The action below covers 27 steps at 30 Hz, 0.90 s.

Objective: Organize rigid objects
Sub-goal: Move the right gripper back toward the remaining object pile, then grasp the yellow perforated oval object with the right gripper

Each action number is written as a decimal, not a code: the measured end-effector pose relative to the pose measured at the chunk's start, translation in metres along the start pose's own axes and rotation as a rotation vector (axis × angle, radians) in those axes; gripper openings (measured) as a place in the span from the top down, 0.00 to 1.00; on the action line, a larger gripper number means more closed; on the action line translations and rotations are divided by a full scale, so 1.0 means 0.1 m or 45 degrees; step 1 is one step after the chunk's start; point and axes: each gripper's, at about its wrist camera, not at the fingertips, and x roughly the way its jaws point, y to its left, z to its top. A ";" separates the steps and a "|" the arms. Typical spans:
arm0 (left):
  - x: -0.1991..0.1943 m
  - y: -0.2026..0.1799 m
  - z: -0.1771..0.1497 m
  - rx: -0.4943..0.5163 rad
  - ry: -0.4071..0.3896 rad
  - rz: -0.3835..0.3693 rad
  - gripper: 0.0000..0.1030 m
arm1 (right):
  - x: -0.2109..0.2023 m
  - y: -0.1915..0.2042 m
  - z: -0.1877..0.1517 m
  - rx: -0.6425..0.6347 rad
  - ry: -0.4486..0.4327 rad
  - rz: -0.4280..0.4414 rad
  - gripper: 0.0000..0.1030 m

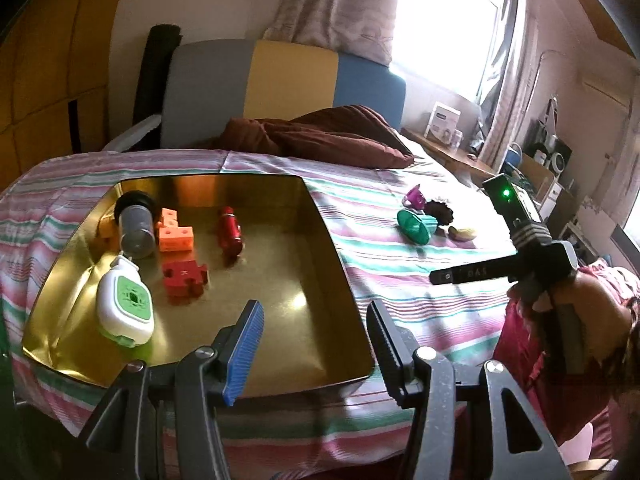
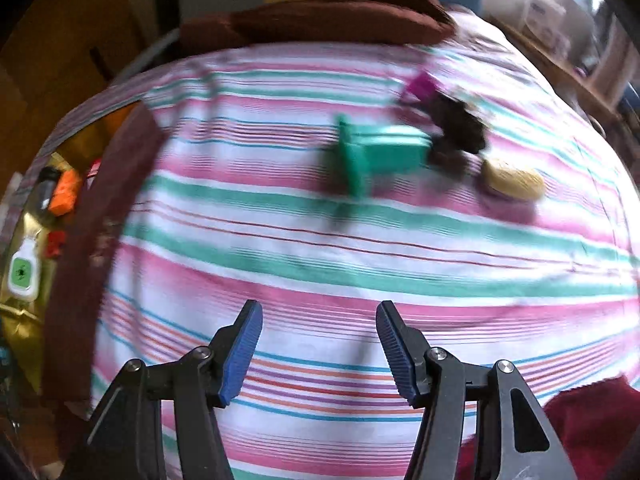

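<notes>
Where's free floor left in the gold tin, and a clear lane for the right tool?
Gold tin: right half and near-right corner bare, beyond the red cylinder and red puzzle block. Left side is crowded: white-green case, grey canister, orange blocks. On the striped sheet, bare stretch between right tool and green cup; cluster beyond is tight.

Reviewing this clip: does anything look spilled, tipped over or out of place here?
Nothing is spilled or damaged. Four small items remain outside the gold tin on the striped sheet: a green cup lying on its side, a magenta cup, a dark piece and a yellowish piece. Both grippers are open and empty.
</notes>
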 end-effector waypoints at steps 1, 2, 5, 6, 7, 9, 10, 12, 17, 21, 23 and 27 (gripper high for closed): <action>0.01 -0.03 0.00 0.009 0.005 0.000 0.47 | 0.01 -0.08 0.01 0.015 0.003 -0.011 0.42; 0.01 -0.04 -0.01 0.015 0.010 -0.003 0.47 | 0.01 -0.15 0.02 0.025 0.003 -0.021 0.42; 0.04 -0.11 -0.01 0.035 0.030 -0.006 0.47 | -0.01 -0.41 0.10 0.057 -0.012 -0.077 0.42; 0.04 -0.14 -0.01 0.045 0.035 -0.010 0.47 | -0.02 -0.50 0.14 0.072 -0.021 -0.087 0.41; 0.04 -0.17 0.00 0.057 0.034 -0.013 0.47 | -0.03 -0.63 0.20 0.098 -0.038 -0.104 0.39; 0.05 -0.23 0.02 0.080 0.034 -0.018 0.47 | -0.07 -0.83 0.30 0.138 -0.070 -0.127 0.33; 0.05 -0.27 0.03 0.090 0.037 -0.023 0.47 | -0.08 -0.97 0.38 0.162 -0.098 -0.137 0.30; 0.06 -0.33 0.05 0.109 0.038 -0.030 0.47 | -0.10 -1.13 0.48 0.184 -0.132 -0.151 0.28; 0.14 -0.46 0.09 0.145 0.078 -0.046 0.47 | -0.02 -1.38 0.74 0.180 -0.183 -0.181 0.21; 0.19 -0.55 0.11 0.166 0.098 -0.053 0.47 | 0.08 -1.44 0.78 0.197 -0.224 -0.156 0.21; 0.22 -0.59 0.12 0.174 0.109 -0.060 0.47 | 0.17 -1.47 0.78 0.222 -0.191 -0.119 0.21; 0.28 -0.69 0.13 0.182 0.122 -0.085 0.47 | 0.21 -1.50 0.80 0.223 -0.171 -0.101 0.21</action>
